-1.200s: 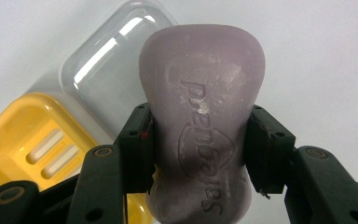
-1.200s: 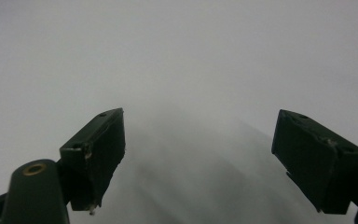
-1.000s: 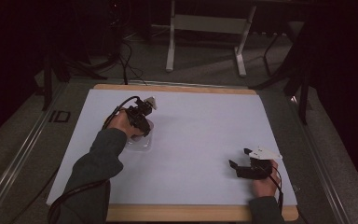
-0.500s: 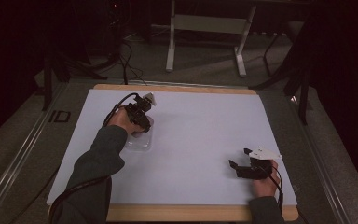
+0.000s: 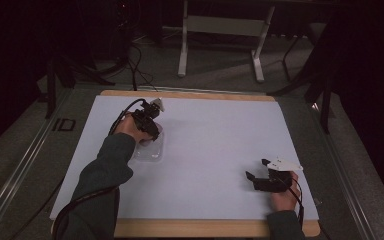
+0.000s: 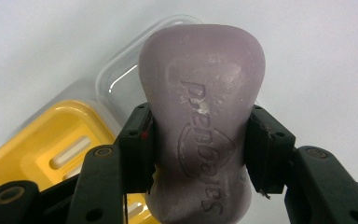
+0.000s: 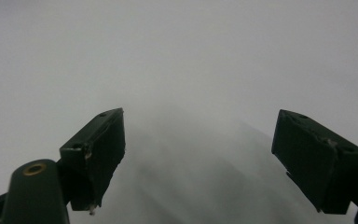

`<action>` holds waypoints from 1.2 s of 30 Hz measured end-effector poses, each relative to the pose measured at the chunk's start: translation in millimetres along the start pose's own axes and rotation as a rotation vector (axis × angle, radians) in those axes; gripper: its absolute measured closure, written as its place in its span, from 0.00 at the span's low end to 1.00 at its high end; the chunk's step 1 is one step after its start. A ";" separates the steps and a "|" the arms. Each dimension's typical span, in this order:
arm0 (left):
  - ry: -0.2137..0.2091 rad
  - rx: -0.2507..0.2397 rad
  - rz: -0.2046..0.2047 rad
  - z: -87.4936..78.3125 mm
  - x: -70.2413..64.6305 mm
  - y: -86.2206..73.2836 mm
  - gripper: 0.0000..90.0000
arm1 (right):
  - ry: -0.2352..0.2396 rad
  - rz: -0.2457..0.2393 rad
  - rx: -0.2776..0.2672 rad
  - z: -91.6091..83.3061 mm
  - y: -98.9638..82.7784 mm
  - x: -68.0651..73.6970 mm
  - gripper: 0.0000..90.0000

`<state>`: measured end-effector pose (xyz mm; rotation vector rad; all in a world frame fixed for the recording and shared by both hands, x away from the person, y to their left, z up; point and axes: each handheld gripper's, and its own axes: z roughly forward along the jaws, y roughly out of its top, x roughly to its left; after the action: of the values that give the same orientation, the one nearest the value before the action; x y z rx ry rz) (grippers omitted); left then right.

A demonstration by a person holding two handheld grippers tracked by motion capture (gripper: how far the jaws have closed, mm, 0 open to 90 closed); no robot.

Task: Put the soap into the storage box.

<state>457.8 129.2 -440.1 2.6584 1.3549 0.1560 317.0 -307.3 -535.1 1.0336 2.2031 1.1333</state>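
Soap bar gripped across its waist above the dish

Soap is the thing in hand: a mauve, waisted bar of soap with an embossed brand name (image 6: 205, 135), clenched between the jaws of the left gripper (image 6: 200, 149) at its narrow middle. It hangs over a clear plastic lid or tray (image 6: 121, 79) and a yellow plastic soap dish with drain slots (image 6: 42, 149) on the white counter (image 5: 220, 145).

The bar looks dense, rigid and fairly heavy for its size, with a waxy skin that could slip or dent under hard pressure. The waist seems the best hold, since the flared ends stop it sliding out. The right gripper (image 5: 267, 179) rests near the counter's front right, jaws released and holding nothing.
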 end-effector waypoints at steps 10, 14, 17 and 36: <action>0.002 -0.001 -0.042 0.6 10.6 -3.8 0.55 | 0.002 0.000 0.001 0.0 0.0 -0.1 0.19; 0.006 0.000 -0.059 0.8 14.9 -6.3 0.55 | 0.001 -0.001 0.000 0.0 0.0 0.0 0.19; 0.014 -0.007 -0.064 -0.7 17.6 -8.1 0.55 | 0.002 -0.001 0.000 -0.1 0.0 -0.1 0.19; 0.016 -0.013 -0.132 -2.9 36.8 -22.8 0.55 | 0.002 -0.004 -0.004 -0.2 -0.1 0.2 0.19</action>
<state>460.8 172.5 -440.6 2.5521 1.5237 0.1691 316.7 -307.3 -535.1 1.0265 2.2021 1.1375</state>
